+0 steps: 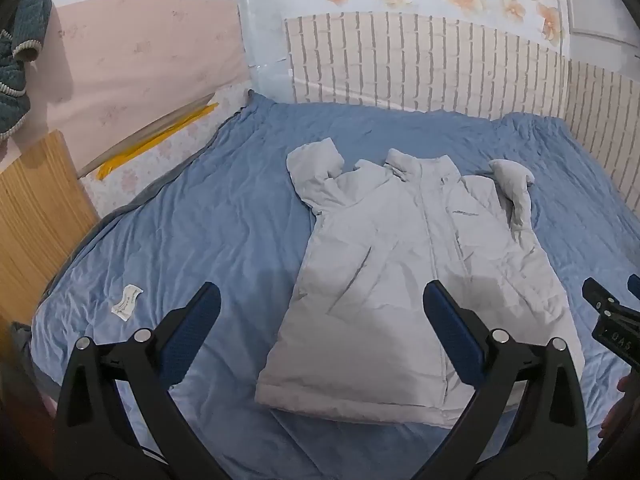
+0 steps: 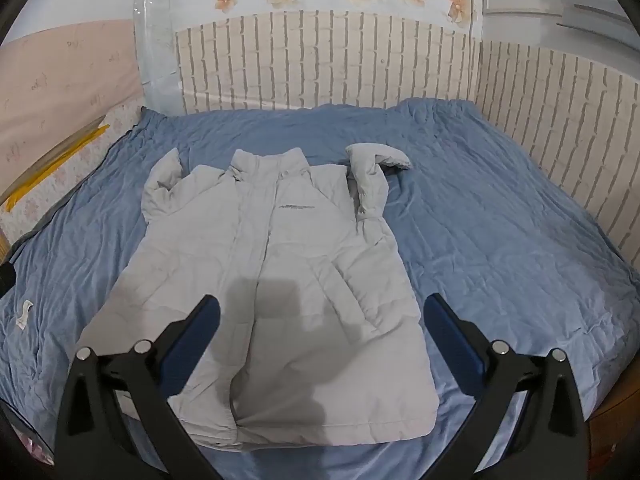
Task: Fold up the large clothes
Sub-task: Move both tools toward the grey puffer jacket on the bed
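Observation:
A pale grey padded jacket lies flat and front up on the blue bed cover, collar toward the far wall, both sleeves bent up beside the shoulders. My left gripper hovers open above the jacket's near left hem, nothing between its blue-padded fingers. My right gripper also stands open, above the lower middle of the jacket, apart from the cloth. The right gripper's black tip shows at the right edge of the left wrist view.
A white label lies on the cover at the near left. Brick-pattern wall panels bound the bed at the back and right. A wooden board and yellow strips stand at the left.

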